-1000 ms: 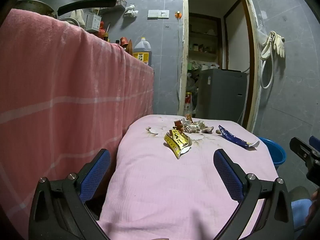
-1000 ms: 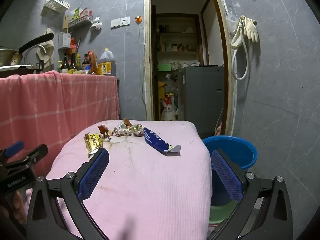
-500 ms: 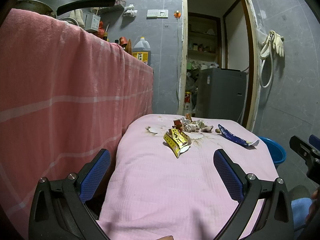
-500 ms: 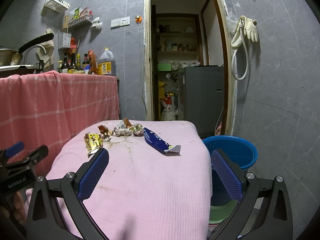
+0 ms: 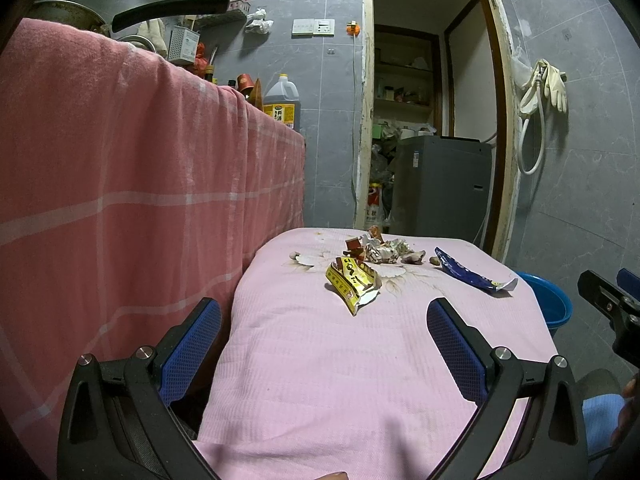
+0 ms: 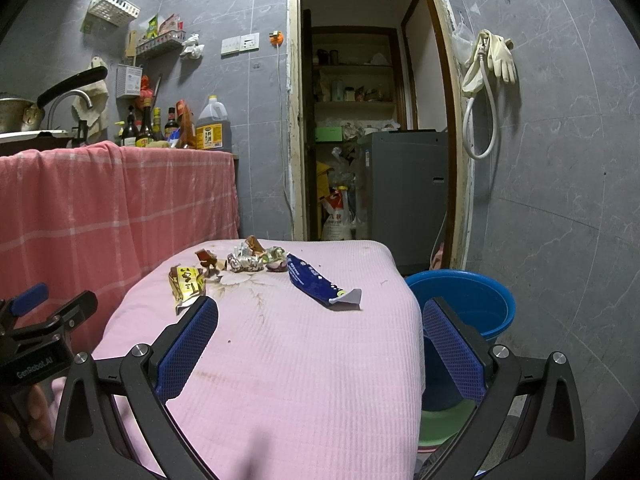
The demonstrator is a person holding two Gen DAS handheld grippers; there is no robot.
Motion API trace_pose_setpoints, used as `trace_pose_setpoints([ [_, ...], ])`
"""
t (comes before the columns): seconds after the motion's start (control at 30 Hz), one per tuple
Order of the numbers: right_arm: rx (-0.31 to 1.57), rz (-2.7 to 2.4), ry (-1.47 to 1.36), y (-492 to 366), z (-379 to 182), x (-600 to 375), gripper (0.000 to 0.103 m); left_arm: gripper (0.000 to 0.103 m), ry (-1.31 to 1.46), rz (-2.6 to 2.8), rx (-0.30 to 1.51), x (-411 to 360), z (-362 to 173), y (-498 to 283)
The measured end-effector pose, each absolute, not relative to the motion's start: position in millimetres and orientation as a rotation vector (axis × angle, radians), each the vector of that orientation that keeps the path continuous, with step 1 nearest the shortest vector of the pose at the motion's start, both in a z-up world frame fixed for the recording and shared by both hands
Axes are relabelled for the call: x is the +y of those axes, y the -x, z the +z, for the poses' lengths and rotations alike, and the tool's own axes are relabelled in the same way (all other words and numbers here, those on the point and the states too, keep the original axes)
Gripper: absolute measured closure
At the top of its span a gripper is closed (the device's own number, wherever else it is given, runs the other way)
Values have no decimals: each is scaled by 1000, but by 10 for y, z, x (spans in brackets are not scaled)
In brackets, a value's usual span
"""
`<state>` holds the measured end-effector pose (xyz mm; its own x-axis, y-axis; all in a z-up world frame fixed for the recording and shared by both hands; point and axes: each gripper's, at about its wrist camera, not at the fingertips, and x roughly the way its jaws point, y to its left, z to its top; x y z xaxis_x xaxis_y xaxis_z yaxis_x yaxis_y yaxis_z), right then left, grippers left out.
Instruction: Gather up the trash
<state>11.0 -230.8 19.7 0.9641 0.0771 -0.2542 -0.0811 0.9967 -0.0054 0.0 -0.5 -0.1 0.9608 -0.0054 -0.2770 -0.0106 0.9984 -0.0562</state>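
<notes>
Trash is seen ahead of both spread, empty pairs of fingers, none of it reached yet. Nearest the left gripper [image 5: 324, 344] lies the yellow wrapper [image 5: 354, 280], straight ahead, its long axis angled toward the right finger. Ahead of the right gripper [image 6: 320, 344] lies the blue wrapper [image 6: 320, 285] – pointing far-left to near-right. Beyond both, crumpled wrappers [image 6: 252, 260] are clustered; a blue bucket [image 6: 472, 300] stands beside the right finger.
</notes>
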Motion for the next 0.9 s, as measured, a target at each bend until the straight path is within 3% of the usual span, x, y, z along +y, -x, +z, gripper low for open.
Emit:
trace_pose_setpoints([
  [0.9, 256, 83, 9, -113, 181, -2314, 0, 2, 55, 3, 283, -7, 0, -3],
])
